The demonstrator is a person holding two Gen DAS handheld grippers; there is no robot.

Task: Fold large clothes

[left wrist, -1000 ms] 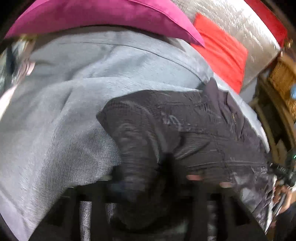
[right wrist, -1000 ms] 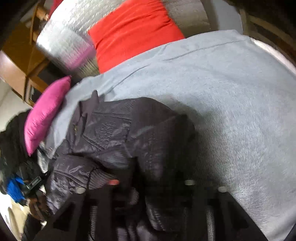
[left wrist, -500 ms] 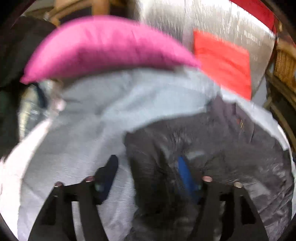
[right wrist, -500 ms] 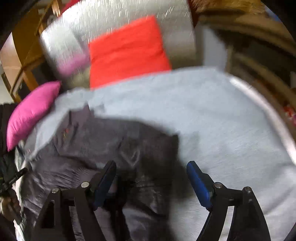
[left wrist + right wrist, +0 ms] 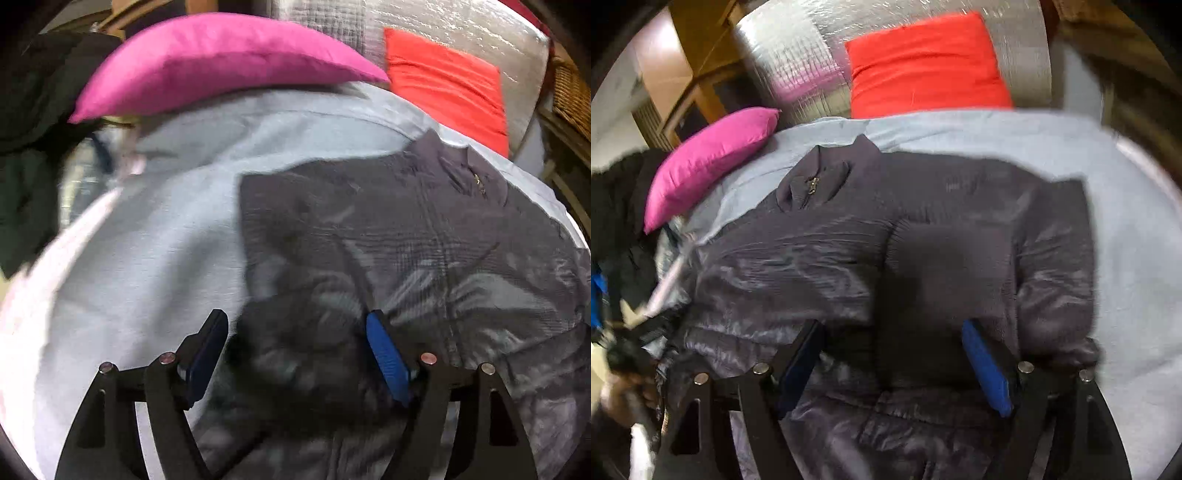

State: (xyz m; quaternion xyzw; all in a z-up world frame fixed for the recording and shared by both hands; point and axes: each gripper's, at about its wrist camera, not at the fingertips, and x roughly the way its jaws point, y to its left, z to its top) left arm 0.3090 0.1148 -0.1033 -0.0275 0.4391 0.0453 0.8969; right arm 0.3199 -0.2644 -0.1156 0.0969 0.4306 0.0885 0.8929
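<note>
A dark grey puffer jacket [image 5: 424,240] [image 5: 849,240] lies front up on a light grey sheet [image 5: 147,240] [image 5: 1137,240], its zipped collar [image 5: 476,177] [image 5: 812,184] pointing away from me. Both sleeves are folded in over the body. My left gripper [image 5: 295,354] hovers over the jacket's left edge with its jaws opening; dark fabric lies below the gap, and the blue pads [image 5: 386,362] do not press on it. My right gripper [image 5: 894,358] stands open above the folded right sleeve [image 5: 1052,258], free of the cloth.
A pink pillow [image 5: 221,62] [image 5: 713,155] and a red cushion [image 5: 443,81] [image 5: 923,62] rest against a silver quilted backrest [image 5: 424,22]. Dark clothes [image 5: 29,110] are piled at the left. Wicker furniture [image 5: 572,92] stands to the right.
Both grippers were shut on jacket fabric; now both have let go, opened wide and drawn back from the jacket. The sleeves stay folded over the body.
</note>
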